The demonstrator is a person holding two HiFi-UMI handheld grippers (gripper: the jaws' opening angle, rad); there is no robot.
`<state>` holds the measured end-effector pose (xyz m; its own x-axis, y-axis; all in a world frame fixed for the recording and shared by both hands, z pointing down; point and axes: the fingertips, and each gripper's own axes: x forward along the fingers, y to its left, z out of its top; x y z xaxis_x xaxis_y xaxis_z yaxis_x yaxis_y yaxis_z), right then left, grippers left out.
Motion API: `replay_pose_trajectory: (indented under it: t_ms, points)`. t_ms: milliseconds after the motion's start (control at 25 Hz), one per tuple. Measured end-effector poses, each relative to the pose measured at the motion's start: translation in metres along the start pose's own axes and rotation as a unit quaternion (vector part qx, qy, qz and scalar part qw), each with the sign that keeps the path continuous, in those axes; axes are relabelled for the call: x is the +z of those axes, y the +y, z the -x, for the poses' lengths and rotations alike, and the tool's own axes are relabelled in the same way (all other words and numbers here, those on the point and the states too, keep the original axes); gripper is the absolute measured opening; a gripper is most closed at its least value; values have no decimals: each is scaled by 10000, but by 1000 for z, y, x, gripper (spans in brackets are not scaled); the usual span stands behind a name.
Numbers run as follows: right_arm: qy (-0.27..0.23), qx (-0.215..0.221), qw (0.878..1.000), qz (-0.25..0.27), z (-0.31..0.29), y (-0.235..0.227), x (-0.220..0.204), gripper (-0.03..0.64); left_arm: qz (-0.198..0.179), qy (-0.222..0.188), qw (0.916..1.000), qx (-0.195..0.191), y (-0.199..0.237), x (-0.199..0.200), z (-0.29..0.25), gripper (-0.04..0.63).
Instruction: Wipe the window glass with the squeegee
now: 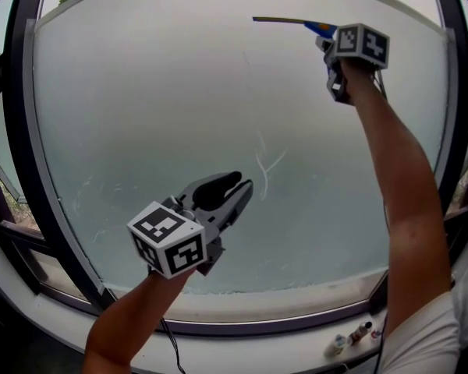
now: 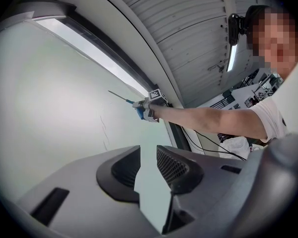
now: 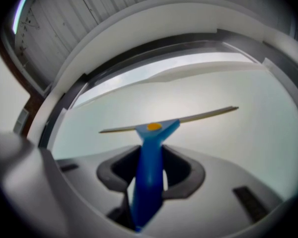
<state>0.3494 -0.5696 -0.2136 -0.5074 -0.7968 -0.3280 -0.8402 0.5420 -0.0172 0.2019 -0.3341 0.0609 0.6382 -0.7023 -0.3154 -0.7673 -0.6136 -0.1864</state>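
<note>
2 grippers are raised: nearest, the left gripper [image 1: 242,184] hangs low before the window glass [image 1: 164,107], jaws apart and empty. Higher up, the right gripper [image 1: 327,44] clamps the squeegee [image 1: 285,20] by its blue handle, blade near the pane's top edge. Best press it flat and draw down evenly.

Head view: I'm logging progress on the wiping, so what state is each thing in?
squeegee: gripped by its blue handle, blade level near the glass's top.
right gripper: shut on the squeegee.
left gripper: open, empty.
window glass: hazy, streaked near the middle.
</note>
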Motion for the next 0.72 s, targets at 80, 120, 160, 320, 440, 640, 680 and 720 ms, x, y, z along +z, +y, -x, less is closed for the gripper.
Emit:
replay_pose_trajectory:
  t_ms: [80,120,160,320,440,640,680,720]
  points:
    - [26,-26,10000,25,1,-1,-4,147,42,16,10000,-17,-2,-3,-1,124]
    - [38,-46,10000,42,2,-2,-6,147,65,22,10000,-24,-3,-4,-1,124]
    - [44,-60,10000,58,3,-4,-7,147,87,26,10000,-28,-4,-5,-1,124]
    - [63,-88,9999,109,6,-7,-15,147,123,47,9999,-65,-7,-10,-2,124]
    - [104,-55,9999,85,9,-7,-24,147,189,94,9997,-91,-10,-16,-3,124]
    - [174,-8,9998,68,18,-6,-37,147,292,138,9994,-130,-15,-27,-4,124]
    - [187,-6,9998,76,19,-6,-40,147,310,141,9993,-134,-16,-28,-5,124]
    - [200,-13,9998,82,21,-7,-42,147,326,143,9993,-142,-16,-29,-5,124]
